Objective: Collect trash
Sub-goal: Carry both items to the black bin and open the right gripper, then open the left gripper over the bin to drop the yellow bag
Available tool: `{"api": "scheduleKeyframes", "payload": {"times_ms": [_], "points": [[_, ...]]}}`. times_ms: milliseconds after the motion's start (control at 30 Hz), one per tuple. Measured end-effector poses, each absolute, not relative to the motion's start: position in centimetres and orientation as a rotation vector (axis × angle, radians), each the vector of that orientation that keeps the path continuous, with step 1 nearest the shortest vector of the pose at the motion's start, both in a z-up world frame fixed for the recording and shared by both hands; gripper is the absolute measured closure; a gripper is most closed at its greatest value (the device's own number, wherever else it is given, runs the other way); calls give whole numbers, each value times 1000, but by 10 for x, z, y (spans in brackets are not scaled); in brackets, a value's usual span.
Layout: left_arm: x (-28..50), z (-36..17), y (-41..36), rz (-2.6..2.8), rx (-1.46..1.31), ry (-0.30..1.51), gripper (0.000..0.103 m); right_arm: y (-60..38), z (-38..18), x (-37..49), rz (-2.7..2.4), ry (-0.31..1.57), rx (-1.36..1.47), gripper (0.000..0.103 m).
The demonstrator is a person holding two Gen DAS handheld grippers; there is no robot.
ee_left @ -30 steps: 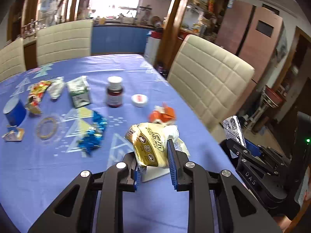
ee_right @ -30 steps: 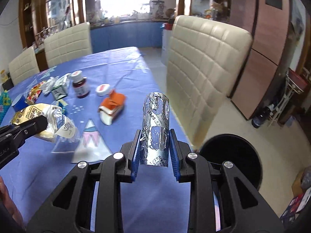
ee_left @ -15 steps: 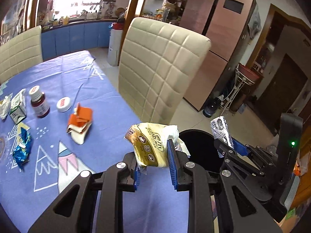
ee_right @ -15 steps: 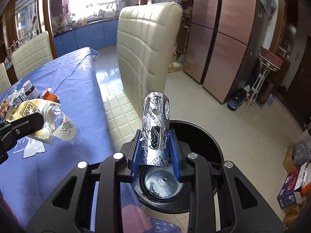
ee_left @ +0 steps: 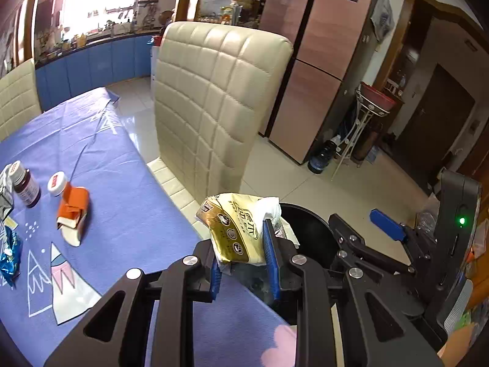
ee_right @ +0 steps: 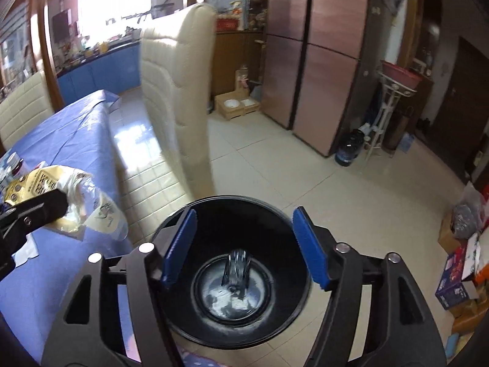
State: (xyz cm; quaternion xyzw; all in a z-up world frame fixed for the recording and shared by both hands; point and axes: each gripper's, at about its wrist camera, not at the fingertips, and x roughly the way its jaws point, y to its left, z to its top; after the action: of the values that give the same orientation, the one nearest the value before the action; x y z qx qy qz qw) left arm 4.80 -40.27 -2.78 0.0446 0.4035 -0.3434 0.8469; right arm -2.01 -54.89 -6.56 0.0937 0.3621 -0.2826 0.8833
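Round black plastic trash bin (ee_right: 284,223) on tiled floor (ee_right: 275,153), crumpled silver foil wrapper (ee_right: 236,267) inside. Right tool (ee_right: 241,246) spread wide above. Left tool (ee_left: 244,252) clenched on yellow snack wrapper (ee_left: 233,229) beside blue-clothed table (ee_left: 128,189).

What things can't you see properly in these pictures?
- Silver wrapper in the bin: motion-blurred, right wrist view.
- Bin in the left wrist view: mostly behind the yellow packet and both claws.
- Blue wrapper and brown bottle: cut by the left edge; labels too small.
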Motion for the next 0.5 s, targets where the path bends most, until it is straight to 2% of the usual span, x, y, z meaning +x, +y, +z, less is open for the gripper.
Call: {"api": "scheduleKeyframes", "payload": {"times_ms": [333,367,400,433,467,500], "points": [[13,-20,-451,-813,170,792,76,-583,-60,-43,-656,723,251,29],[10,-20,-454,-815,178,787,71,-584,-61,-44,-658,723,252,29],[9,-20,-455,-816,183,787,55,-584,-61,-46,-660,723,253,29],[7,-20,-457,-818,182,788,45,-586,-62,-47,-661,724,255,29],[6,-18,-457,-818,172,781,27,-586,-61,-48,-663,725,256,29],[5,-16,-455,-809,158,763,19,-587,-61,-49,-665,726,257,29]]}}
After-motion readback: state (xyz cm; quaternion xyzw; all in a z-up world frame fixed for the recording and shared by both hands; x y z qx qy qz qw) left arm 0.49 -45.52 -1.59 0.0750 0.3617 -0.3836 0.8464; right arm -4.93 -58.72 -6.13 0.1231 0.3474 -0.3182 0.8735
